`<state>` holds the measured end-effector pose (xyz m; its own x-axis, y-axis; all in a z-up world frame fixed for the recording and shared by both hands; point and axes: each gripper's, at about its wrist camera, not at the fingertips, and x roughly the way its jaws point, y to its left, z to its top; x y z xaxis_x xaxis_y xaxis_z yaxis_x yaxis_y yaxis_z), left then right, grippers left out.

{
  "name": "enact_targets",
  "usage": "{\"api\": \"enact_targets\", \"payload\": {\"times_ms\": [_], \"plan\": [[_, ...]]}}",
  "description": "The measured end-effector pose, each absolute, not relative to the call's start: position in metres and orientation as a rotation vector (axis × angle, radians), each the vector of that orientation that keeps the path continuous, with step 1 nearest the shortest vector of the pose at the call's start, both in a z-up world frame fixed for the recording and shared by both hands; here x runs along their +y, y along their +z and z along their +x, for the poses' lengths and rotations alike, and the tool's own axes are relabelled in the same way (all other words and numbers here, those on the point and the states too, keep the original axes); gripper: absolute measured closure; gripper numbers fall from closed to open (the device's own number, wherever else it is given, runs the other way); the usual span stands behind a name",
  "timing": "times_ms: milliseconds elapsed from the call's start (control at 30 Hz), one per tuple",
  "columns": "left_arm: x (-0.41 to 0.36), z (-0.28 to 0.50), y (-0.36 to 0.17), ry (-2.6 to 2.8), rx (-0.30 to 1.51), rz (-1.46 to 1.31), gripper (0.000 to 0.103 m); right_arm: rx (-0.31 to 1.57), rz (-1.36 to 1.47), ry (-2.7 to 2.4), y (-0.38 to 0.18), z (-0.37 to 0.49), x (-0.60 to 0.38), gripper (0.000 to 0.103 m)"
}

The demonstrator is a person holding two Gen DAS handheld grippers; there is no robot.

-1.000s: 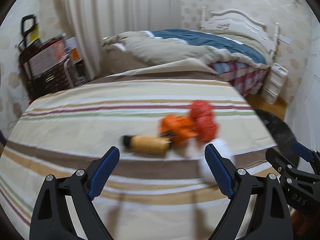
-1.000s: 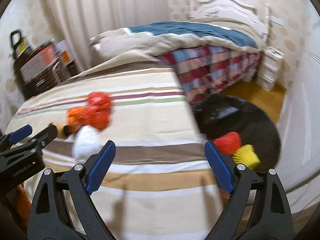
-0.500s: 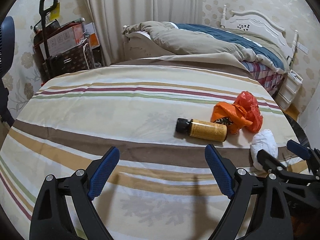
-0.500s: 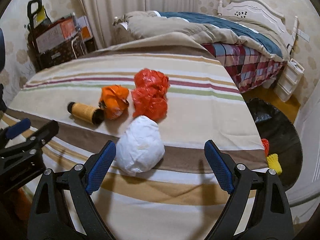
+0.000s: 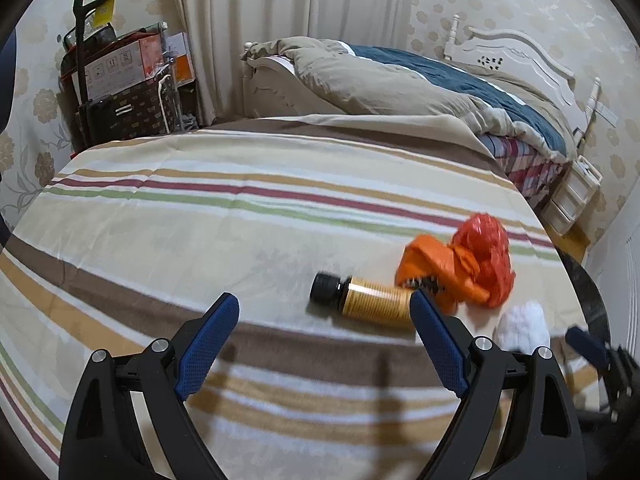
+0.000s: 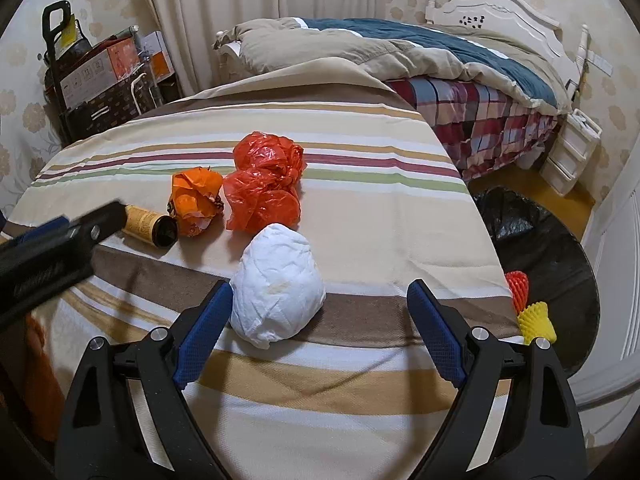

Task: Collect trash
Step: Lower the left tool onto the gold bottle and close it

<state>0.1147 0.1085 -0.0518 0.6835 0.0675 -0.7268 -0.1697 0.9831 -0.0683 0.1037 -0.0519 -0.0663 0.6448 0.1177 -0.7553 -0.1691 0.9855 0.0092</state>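
Striped bedding (image 6: 360, 208) covers the work surface in a bedroom, with a made bed (image 6: 460, 64) behind and stacked boxes (image 5: 120, 64) by the curtain. Four pieces of trash are laid out: a white paper wad (image 6: 278, 284), red plastic (image 6: 264, 184), an orange wrapper (image 6: 194, 200) and a bottle (image 5: 366, 300). Both the left gripper (image 5: 324, 344) and right gripper (image 6: 318, 334) are held wide open and empty. An approach step is judged; closure on the wad is called for next, then transfer to the black bag (image 6: 556, 256).
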Motion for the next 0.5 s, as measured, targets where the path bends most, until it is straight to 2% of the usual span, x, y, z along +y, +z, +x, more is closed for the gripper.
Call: {"api": "enact_targets", "payload": {"times_ms": [500], "plan": [[0.11,0.115,-0.062,0.128,0.86,-0.086,0.015,0.856,-0.063,0.165,-0.069,0.104,-0.048,0.017]]}}
